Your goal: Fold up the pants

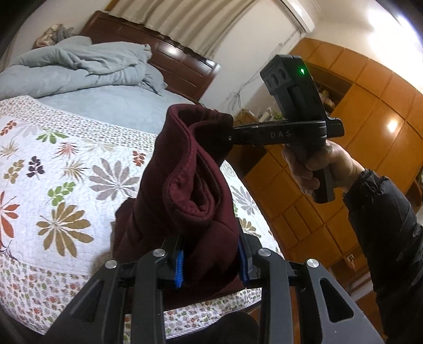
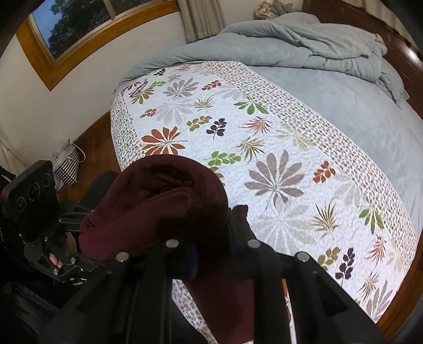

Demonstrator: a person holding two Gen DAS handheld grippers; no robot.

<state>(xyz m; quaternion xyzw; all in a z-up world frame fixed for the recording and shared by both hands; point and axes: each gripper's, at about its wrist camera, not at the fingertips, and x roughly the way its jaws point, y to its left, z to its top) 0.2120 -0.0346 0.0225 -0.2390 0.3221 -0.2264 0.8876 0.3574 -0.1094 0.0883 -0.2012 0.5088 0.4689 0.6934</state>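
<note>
Maroon pants (image 1: 185, 190) hung bunched above the floral quilt (image 1: 53, 164). Left gripper (image 1: 211, 267) was clamped on the fabric at 6 o'clock. Right gripper (image 1: 232, 135) pinched the top edge at 1 o'clock, jaws closed.

**Non-task items in view**

A floral quilt (image 2: 277, 148) with a leaf print covers the near part of the bed. A rumpled grey-blue duvet (image 1: 79, 66) lies bunched at the head end, against a dark wooden headboard (image 1: 169, 63). Beige curtains (image 1: 190, 21) hang behind the headboard. Orange-brown wooden cabinets (image 1: 370, 105) line one wall. A wood-framed window (image 2: 79, 26) occupies another wall. A checked bag (image 2: 68, 166) rests on the wooden floor beside the bed.
</note>
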